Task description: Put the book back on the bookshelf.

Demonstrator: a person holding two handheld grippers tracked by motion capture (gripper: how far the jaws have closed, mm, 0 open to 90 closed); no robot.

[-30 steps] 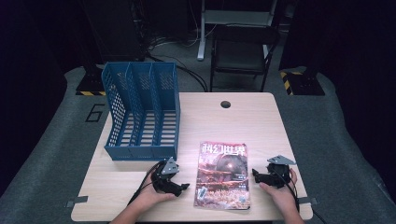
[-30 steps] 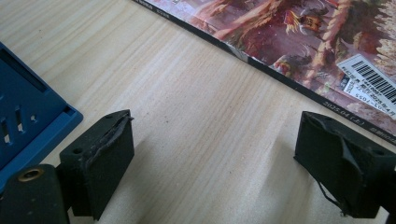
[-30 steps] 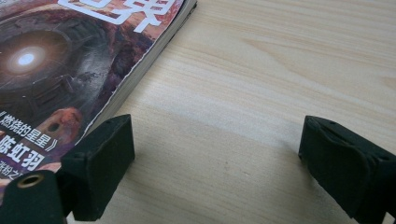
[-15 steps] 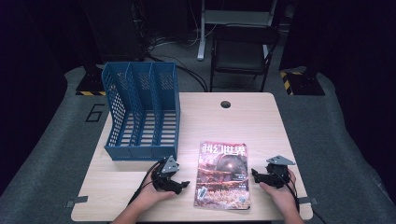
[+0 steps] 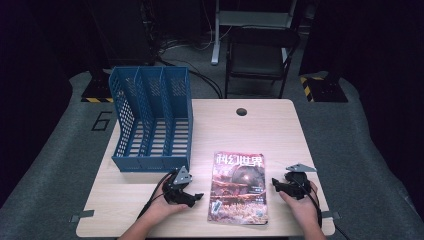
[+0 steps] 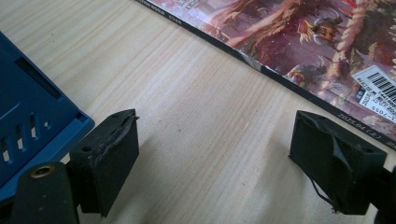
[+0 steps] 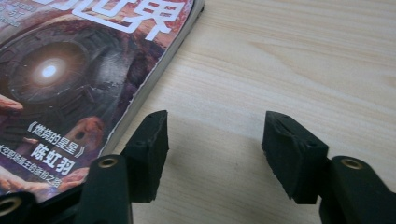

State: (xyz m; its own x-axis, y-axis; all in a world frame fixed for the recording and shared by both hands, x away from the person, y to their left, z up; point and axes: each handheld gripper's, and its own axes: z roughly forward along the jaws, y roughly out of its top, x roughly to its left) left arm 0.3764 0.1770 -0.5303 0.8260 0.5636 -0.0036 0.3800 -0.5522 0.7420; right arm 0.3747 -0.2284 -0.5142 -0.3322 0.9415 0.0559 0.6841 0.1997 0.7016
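A magazine (image 5: 239, 187) with a dark red cover and white title lies flat near the table's front edge, between my two grippers. My left gripper (image 5: 192, 194) rests on the table to its left, open. In the left gripper view the open jaws (image 6: 215, 135) frame bare wood, with the magazine's spine (image 6: 317, 51) beyond them. My right gripper (image 5: 278, 184) sits just right of the magazine. Its jaws (image 7: 215, 128) have just been closing a little but still stand apart over bare table, the magazine's edge (image 7: 70, 84) beside the left jaw.
A blue three-slot file rack (image 5: 150, 120) stands upright at the table's back left; its corner (image 6: 32, 121) shows by my left jaw. The wooden table (image 5: 280, 135) has a cable hole (image 5: 241, 111) at the back. A black chair (image 5: 260, 55) stands behind it.
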